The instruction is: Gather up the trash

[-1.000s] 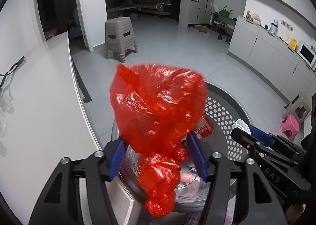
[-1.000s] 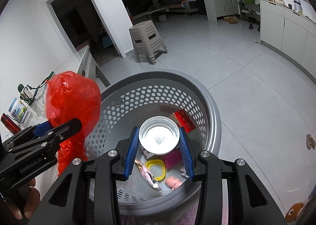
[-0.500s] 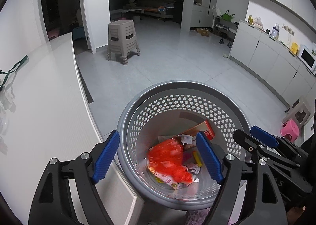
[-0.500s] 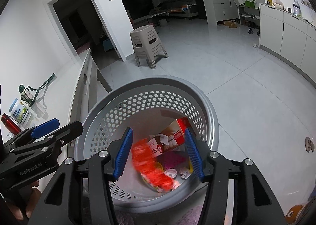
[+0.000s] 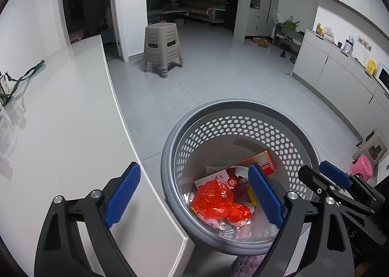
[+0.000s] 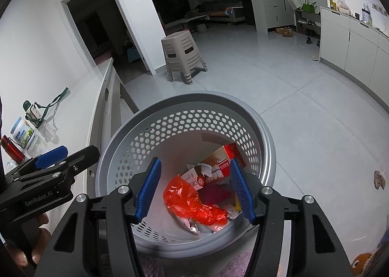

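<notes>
- Red plastic bag (image 5: 218, 200) lies crumpled at the bottom of the grey perforated basket (image 5: 243, 109), on top of other litter.
- Beneath it, a toothpaste box (image 6: 214, 171) shows only in part; smaller scraps around it are too jumbled to identify.
- Left gripper (image 5: 194, 195) is spread wide with nothing between its blue fingers (image 5: 122, 194); one finger sits over the white counter (image 5: 60, 118), the other over the basket.
- Right gripper (image 6: 195, 189) is open over the basket mouth and holds nothing.
- Basket's near rim is cut off by both gripper frames.
- Counter edge runs just beside the basket.
- Tiled floor (image 6: 304, 106) beyond lies open up to the stacked stools (image 6: 182, 55).
</notes>
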`<state>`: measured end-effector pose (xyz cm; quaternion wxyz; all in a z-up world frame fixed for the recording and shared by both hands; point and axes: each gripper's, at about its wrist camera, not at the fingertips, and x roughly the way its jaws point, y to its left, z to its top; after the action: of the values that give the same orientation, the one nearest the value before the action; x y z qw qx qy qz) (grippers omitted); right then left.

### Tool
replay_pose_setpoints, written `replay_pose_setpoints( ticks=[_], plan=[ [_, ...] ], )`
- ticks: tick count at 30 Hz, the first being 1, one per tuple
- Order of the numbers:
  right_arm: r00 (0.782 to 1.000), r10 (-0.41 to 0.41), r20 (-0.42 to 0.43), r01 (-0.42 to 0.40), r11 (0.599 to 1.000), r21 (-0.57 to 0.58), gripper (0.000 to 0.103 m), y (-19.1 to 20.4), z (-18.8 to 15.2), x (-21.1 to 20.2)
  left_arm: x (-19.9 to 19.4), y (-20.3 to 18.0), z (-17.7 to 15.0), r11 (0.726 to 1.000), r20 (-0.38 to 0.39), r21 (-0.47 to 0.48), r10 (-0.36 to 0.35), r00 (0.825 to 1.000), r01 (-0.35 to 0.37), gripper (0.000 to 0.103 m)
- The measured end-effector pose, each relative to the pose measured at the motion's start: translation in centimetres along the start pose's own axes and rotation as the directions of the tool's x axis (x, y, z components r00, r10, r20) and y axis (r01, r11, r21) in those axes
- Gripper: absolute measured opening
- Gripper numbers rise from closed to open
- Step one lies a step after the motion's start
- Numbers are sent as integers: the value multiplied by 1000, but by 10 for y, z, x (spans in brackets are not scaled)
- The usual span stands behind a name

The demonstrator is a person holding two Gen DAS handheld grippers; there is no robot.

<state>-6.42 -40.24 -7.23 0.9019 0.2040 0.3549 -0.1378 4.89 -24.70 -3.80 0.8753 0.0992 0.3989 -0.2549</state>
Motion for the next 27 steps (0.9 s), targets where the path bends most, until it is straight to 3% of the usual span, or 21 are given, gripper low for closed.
replay_pose_setpoints(
  ticks=[27],
  plan=[
    [1000, -5, 17, 5, 1000, -5, 58, 3, -2, -6, -6, 2, -3, 999, 11, 18, 29, 1000, -29, 95]
  ],
)
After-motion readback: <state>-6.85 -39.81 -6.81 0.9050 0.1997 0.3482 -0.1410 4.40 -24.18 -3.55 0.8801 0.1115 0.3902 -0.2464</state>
